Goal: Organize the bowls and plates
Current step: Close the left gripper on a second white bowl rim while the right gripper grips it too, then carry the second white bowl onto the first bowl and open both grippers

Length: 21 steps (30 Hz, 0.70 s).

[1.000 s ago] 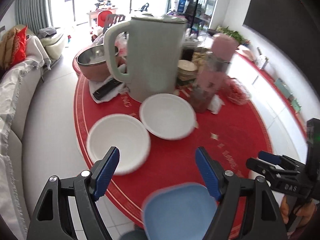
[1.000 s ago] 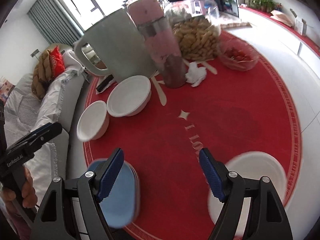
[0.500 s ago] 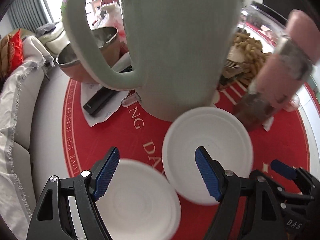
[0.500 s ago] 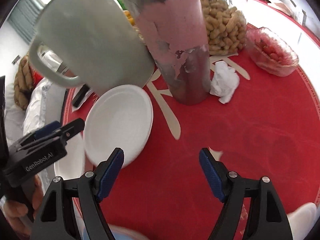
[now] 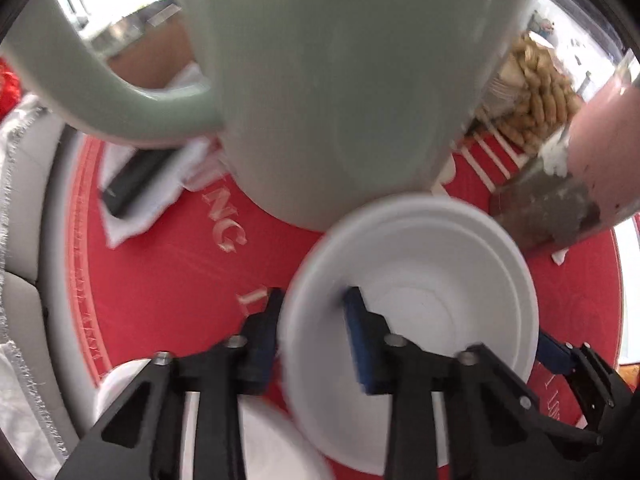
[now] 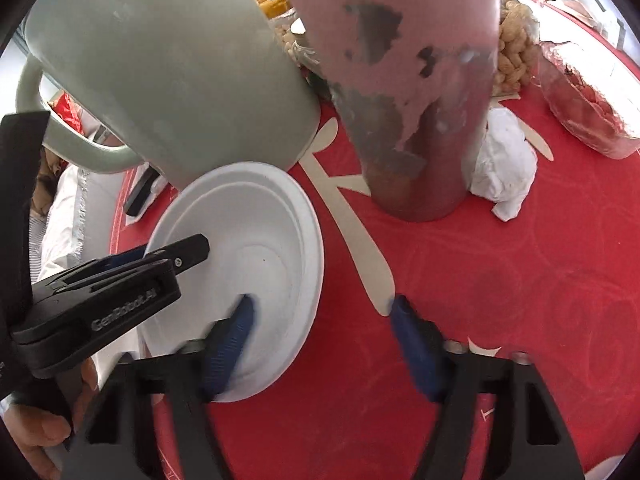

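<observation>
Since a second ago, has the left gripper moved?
Yes. The left gripper has come forward toward the green pitcher, its jaws closing over the white bowl's rim.

The bowl [image 5: 424,276] is plain white, with faint ribbed rings inside; a second white bowl [image 5: 256,432] lies near left. Under them the tablecloth [image 6: 500,300] is red, with cream lettering and a fine cream border band along its edge, plus faint tone-on-tone circles. The jug [image 5: 340,80] behind is pale grey-green all over, handle included. The bottle [image 6: 412,80] to its right is pink with patchy grey-brown blotches, darker brown at the base. The tissue [image 6: 504,164] is white. Peanuts [image 6: 514,36] far right are tan. The left gripper [image 5: 316,308] and right gripper [image 6: 324,316] are black with blue pads. A black remote [image 5: 136,180] lies on white paper [image 5: 132,220].
</observation>
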{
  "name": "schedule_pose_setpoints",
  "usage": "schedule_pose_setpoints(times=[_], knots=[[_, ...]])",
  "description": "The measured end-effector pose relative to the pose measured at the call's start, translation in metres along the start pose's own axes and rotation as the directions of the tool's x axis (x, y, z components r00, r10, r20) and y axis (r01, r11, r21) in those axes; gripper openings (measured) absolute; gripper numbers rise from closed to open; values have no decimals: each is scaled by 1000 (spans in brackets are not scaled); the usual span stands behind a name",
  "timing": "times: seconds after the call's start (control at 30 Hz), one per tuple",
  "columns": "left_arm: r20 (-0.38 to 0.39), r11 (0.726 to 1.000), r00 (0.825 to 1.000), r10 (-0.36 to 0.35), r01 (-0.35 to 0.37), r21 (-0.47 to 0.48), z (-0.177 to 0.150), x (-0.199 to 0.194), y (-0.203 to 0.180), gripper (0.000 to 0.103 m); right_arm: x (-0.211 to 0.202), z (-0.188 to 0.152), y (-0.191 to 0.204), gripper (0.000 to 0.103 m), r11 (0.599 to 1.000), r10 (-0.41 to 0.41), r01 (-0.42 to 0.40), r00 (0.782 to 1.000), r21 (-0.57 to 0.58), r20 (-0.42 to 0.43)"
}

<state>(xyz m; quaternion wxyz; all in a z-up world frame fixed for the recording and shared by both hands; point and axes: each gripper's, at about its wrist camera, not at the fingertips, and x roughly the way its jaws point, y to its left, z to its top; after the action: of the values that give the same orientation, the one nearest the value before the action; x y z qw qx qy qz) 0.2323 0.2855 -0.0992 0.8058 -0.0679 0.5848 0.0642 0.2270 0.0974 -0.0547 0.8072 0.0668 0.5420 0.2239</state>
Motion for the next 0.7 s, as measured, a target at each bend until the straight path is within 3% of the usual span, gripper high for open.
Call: schedule_pose_setpoints(times=[0.07,0.13,0.17,0.43,0.7], knots=[[7,1000,1000,-10,10,8,-1,0,-3,28,0,-1,1,48,1000,-5,5,1000,-12,-3],[9,999,999,-40,40,30,-6,-4,-12,25,1,-3,-1,26,1000,19,-19,999,-5,-26],[11,999,999,-37,36,40,-8,-5,-16,24,1,-4,-3,22,1000,21,-21,999,-1,-39],[22,985,1000,-22,18,169,-34,-14,-54,24,-21,-25,-28,23,1000,1,0,996,7,-90],[77,975,997,-5,-12,223,-55,-49,-81,24,-56,-39,-32,23,999,-7,6,1000,-48,-25]])
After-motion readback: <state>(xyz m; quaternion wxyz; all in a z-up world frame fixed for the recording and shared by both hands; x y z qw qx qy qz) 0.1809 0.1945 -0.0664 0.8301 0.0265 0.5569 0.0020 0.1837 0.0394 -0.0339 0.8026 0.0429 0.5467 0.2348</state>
